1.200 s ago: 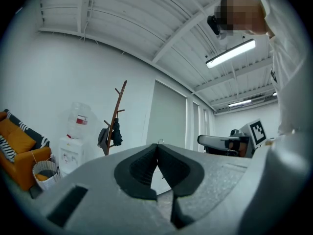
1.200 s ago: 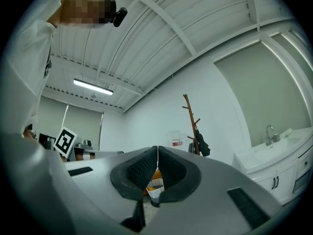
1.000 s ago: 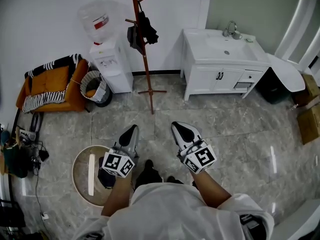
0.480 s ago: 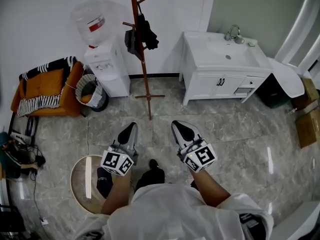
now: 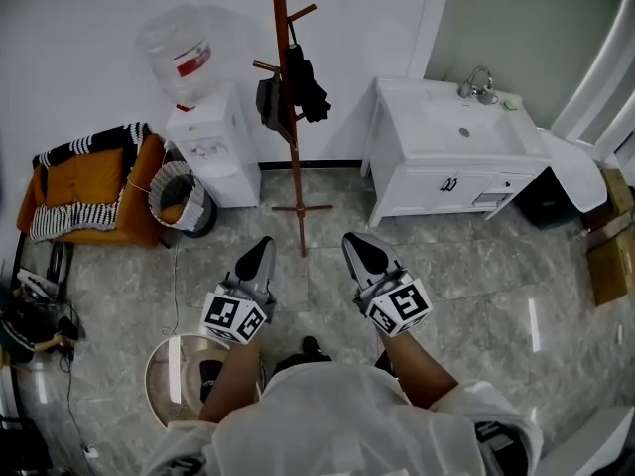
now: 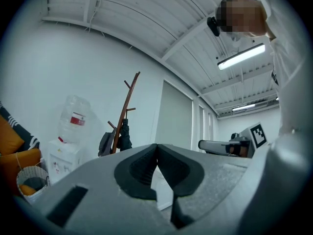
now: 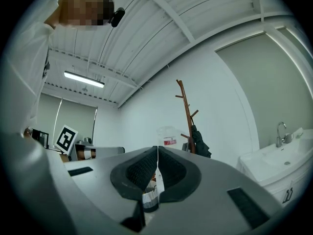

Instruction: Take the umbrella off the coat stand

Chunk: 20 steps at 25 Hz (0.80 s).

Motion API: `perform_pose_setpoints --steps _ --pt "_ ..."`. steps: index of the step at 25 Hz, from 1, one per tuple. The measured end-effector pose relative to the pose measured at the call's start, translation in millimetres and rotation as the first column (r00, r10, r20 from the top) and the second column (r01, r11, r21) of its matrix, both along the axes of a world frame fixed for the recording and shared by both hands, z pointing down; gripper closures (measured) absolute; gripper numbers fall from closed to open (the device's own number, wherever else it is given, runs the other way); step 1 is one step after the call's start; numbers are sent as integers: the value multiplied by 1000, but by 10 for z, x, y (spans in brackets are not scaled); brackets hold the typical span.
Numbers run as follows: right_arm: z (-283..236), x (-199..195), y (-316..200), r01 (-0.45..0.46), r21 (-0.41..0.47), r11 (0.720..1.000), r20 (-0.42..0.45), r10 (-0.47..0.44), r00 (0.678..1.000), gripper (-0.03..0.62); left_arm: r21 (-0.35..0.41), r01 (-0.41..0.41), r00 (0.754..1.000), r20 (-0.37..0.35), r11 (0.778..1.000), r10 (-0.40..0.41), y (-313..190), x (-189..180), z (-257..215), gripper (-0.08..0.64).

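Water dispenser (image 5: pixel 208 147) near orange sofa (image 5: pixel 94 191); white vanity (image 5: pixel 417 181).

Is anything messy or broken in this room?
Nothing looks broken or spilled. The coat stand stands straight by the wall, and the folded dark umbrella hangs on it. The only untidy spot is a tangle of cables on the floor at the far left.

The coat stand (image 5: pixel 290 157) stands well ahead of the fingers (image 5: pixel 256 263) of the left gripper (image 5: pixel 264 246) and right gripper (image 5: pixel 349 240), roughly between them. The umbrella (image 5: pixel 304 79) hangs on it. Ahead-left stand a water dispenser (image 5: pixel 210 145), basket (image 5: pixel 182 192) and armchair (image 5: pixel 94 181); ahead-right, a sink cabinet (image 5: pixel 446 172).
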State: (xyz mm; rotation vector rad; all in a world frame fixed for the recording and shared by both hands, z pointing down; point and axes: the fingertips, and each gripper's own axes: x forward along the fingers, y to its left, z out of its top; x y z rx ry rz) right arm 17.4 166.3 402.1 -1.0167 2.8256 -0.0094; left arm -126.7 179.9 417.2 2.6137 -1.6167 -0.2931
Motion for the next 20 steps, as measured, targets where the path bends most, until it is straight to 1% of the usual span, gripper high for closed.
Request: perform_pose_setpoints --steps 6,10,16,20 --pt "-23 -293 -370 -7 5 1000 -16 7 1000 577 8 -7 1000 -6 1000 7 -364 -304 -16 545" --pt "-16 -398 -537 -16 -1 1000 -30 16 999 577 -7 -17 1000 -24 1000 17 -561 -446 41 545" --pt "-19 -363 -798 -38 -3 999 -39 38 999 577 -17 -48 998 -38 999 47 -855 -441 110 545" --pt "12 -366 -988 -34 -11 999 -36 34 999 577 -14 -59 997 -41 998 58 -1074 -408 88 545"
